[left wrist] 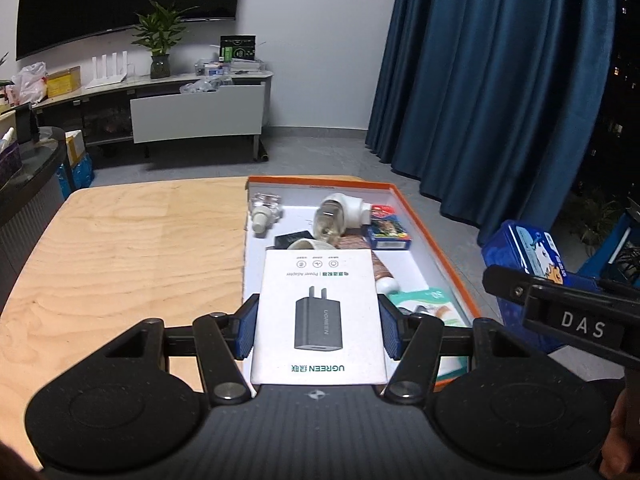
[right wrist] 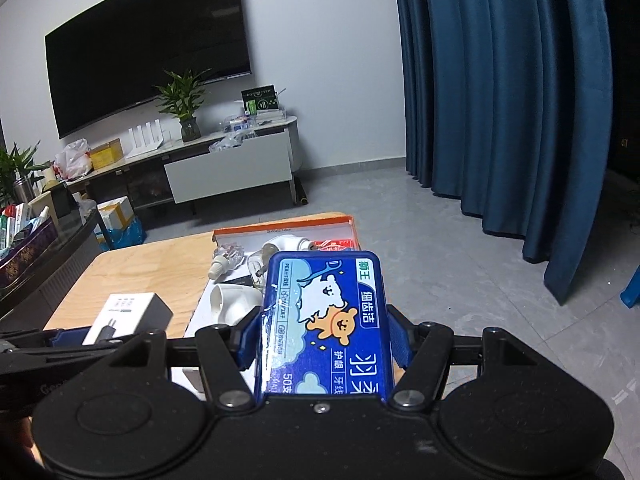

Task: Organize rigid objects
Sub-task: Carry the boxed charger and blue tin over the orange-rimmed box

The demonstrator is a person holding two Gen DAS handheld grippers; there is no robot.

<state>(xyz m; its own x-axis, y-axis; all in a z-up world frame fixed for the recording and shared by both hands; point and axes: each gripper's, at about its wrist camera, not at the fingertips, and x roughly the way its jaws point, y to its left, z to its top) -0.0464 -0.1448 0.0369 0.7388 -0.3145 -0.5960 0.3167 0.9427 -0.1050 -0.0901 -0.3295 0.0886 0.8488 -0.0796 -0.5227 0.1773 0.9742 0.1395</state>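
My left gripper [left wrist: 318, 326] is shut on a white UGREEN power adapter box [left wrist: 318, 312], held above the near end of an orange-rimmed tray [left wrist: 436, 236]. My right gripper [right wrist: 324, 340] is shut on a blue floss-pick box [right wrist: 324, 320] with a cartoon bear, held to the right of the tray; this box also shows in the left wrist view [left wrist: 524, 256]. The adapter box shows in the right wrist view [right wrist: 128, 314] at the left. The tray holds several items: a clear bottle [left wrist: 264, 210], a white plug-in device [left wrist: 340, 216], a blue card pack [left wrist: 386, 228].
The tray lies on a light wooden table [left wrist: 120, 248]. Beyond it are grey floor, a TV cabinet [left wrist: 196, 112] with a plant [left wrist: 160, 40], and blue curtains [left wrist: 480, 80] at the right. A dark counter with clutter [right wrist: 32, 240] stands at the left.
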